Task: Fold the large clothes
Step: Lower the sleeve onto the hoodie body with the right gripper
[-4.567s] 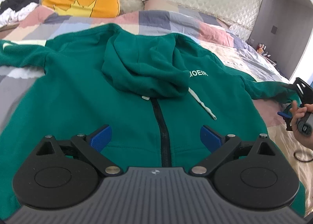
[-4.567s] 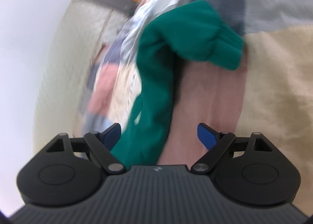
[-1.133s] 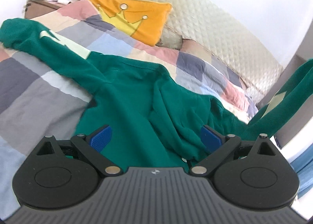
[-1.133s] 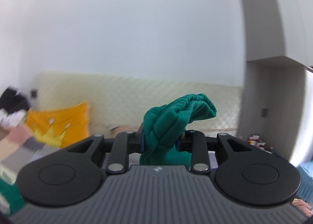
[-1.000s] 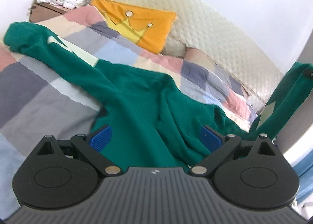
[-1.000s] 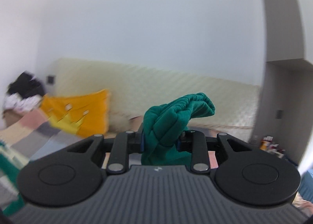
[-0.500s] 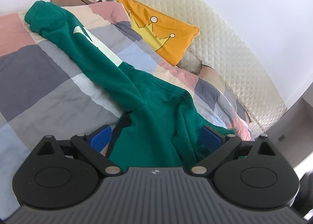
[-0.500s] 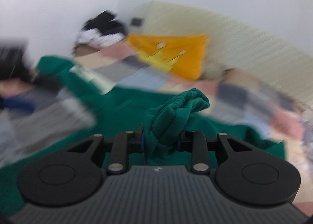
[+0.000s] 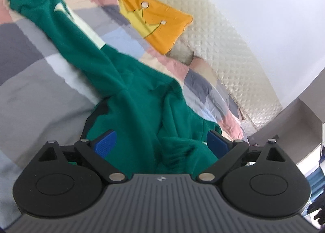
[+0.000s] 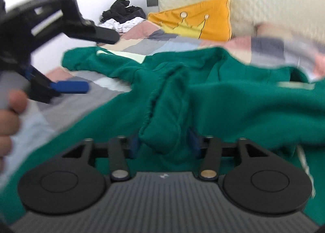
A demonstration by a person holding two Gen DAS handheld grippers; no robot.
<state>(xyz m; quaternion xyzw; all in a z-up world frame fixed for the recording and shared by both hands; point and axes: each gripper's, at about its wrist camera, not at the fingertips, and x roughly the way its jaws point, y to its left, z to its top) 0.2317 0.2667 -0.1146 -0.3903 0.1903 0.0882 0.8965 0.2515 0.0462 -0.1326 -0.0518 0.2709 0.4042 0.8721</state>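
Each claw is matte black plastic: a ribbed grey-black deck with a small pale emblem at its front edge, two round discs on either side, and jointed arms pinned with silver screws. The left claw (image 9: 161, 141) and right claw (image 10: 163, 143) carry ridged blue pads (image 9: 105, 144) on their fingers.
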